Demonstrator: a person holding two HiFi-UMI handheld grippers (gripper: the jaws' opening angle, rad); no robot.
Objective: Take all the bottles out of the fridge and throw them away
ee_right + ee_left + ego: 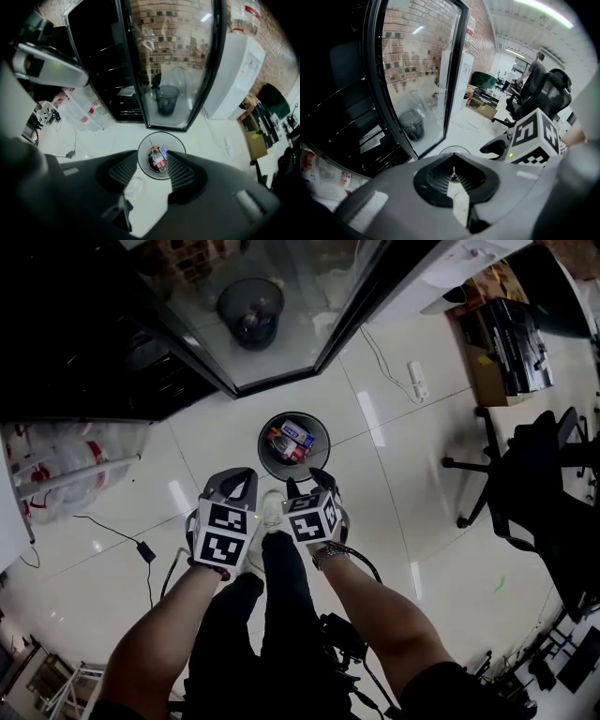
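directly beneath the right gripper (314, 481), whose fingers stand half apart and empty, sits the bin (262, 451) with discarded bottles (292, 439) inside. the left gripper (235, 479) hangs alongside, fingers closed on nothing, on the side nearer the open fridge (94, 334) beyond the bin.

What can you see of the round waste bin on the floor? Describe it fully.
The waste bin is a round open-topped basket with a dark rim and grey mesh-like walls. It stands upright on the white tiled floor, in front of the glass fridge door. Inside lie what look like bottles with red, blue and white labels. Nothing else touches it.
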